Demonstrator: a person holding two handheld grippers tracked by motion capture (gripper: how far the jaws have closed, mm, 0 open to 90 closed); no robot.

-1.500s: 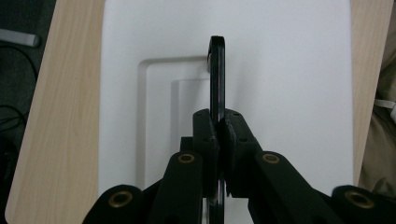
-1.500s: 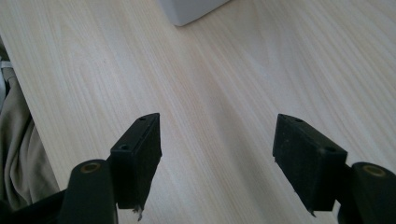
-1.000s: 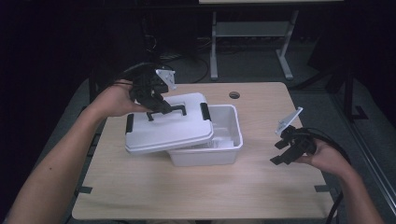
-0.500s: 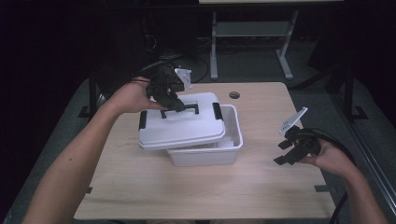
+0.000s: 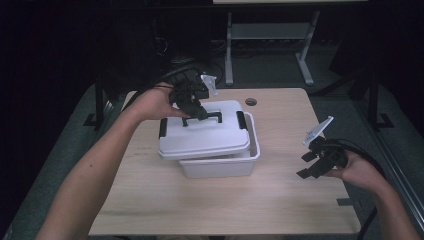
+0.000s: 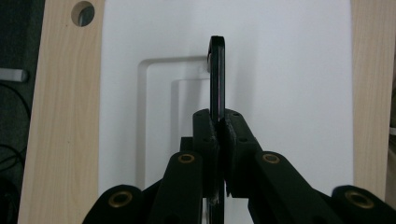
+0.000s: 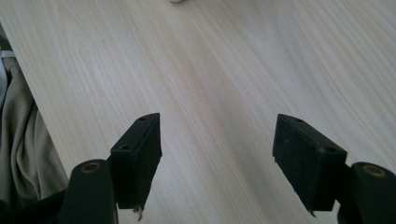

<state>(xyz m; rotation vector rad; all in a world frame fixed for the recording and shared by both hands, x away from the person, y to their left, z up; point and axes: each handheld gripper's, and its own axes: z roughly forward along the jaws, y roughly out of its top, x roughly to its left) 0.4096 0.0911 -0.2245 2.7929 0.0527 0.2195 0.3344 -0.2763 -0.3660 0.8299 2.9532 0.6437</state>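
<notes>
- Left gripper (image 5: 200, 114) is seen in the high view over the far left part of the lid (image 5: 205, 132); its jaws are clamped tight on the lid's black handle (image 5: 202, 116).
- In the left gripper view the handle (image 6: 217, 79) is pinched edge-on between the two pads of the left gripper (image 6: 219, 133), w/ the white lid (image 6: 289, 84) spread behind it.
- Lid is held over the white box (image 5: 220, 162), approx. covering it but shifted left; a strip of the box's right rim is left showing. Whether lid and box touch can't be told.
- Black latches are seen at the lid's left and right ends.
- Box is placed near the middle of the table (image 5: 280, 200), slightly left of centre.
- Right gripper (image 5: 314, 165) is held at the right edge of the table, well apart from the box; nothing is gripped.
- In the right gripper view its jaws are set wide apart, w/ bare wood of the table (image 7: 224, 70) between them.
- A round hole (image 5: 251, 101) is seen in the table's far side, just beyond the box.
</notes>
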